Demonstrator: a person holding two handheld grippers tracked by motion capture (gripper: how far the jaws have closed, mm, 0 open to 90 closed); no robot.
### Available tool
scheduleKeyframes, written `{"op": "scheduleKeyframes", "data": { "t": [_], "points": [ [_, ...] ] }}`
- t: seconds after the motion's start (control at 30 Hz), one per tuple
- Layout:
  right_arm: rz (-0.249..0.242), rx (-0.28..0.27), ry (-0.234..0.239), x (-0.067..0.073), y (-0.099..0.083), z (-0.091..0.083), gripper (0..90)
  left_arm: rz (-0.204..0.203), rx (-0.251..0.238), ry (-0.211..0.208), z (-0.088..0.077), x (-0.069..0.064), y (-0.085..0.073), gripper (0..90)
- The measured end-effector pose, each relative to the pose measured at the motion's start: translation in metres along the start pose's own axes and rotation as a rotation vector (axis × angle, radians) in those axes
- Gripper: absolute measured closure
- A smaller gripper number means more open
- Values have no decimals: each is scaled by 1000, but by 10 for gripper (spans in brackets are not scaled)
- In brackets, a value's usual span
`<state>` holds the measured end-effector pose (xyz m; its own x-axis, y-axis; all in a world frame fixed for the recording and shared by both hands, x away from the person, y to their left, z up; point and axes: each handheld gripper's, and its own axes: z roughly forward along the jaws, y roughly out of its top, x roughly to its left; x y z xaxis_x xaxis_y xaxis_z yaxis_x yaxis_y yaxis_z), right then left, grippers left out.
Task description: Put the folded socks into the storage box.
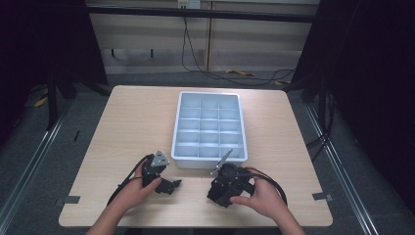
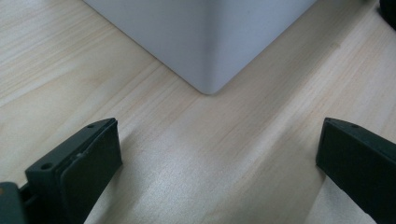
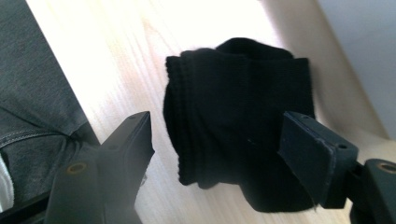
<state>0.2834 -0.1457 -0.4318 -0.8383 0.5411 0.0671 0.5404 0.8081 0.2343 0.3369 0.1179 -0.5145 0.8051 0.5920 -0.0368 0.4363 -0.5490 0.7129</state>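
Right gripper (image 3: pixel 217 140) over sock (image 3: pixel 238 121), jaws wide.
Left gripper (image 2: pixel 217 154) wide, empty, near tray (image 1: pixel 209 155). Best: straddle the whole fold, then close.

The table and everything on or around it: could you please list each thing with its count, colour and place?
Table: one, light wood, centre of the high view.
Divided tray: one, pale grey-blue, many compartments, on the table's middle; its corner appears in the left gripper view.
Folded cloth: one, black, between the right gripper's jaws, near the table's edge; whether the pads touch it is unclear.
Cables: several, dark, on the floor beyond the table.
Left gripper: one, black, jaws wide apart over bare table, near the tray's corner.
Right gripper: one, black, jaws wide apart.
Hands: two, at the table's near edge.
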Motion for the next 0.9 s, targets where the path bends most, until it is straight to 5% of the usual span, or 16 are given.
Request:
{"op": "scheduleKeyframes", "data": {
  "t": [0.47, 0.77, 0.9],
  "points": [
    [-14, 9, -3, -1, -2, 16, 401, 5, 2, 3, 0, 0, 0, 0],
    [0, 17, -8, -2, -2, 13, 642, 5, 2, 3, 0, 0, 0, 0],
    [3, 10, 2, -4, -2, 12, 673, 6, 2, 3, 0, 0, 0, 0]
  ]
}}
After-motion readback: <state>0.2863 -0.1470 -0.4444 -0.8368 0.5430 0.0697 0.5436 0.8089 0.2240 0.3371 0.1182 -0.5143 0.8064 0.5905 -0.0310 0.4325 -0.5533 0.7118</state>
